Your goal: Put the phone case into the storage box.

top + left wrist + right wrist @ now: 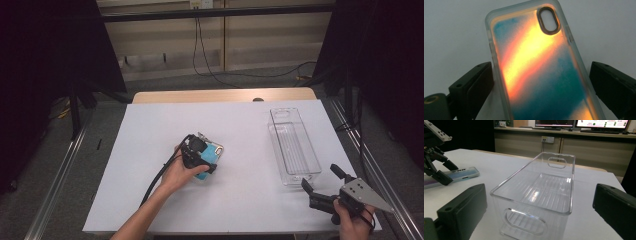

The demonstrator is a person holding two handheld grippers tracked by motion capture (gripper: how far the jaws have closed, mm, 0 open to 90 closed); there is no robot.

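Observation:
A phone case with a clear rim and an orange and teal back lies flat on the white table cover, camera cutout at its far end. My left gripper is open over it, one jaw on each long side, neither touching. From above, the left gripper covers most of the phone case at the table's middle. An empty clear plastic bin stands at the right. My right gripper is open just before the bin's near end, and the clear bin stands ahead of its jaws.
The right gripper view also takes in the left gripper and the phone case at far left. A wooden table edge borders the cover at the back. Black stands and cables surround the table. Monitors stand on a counter behind.

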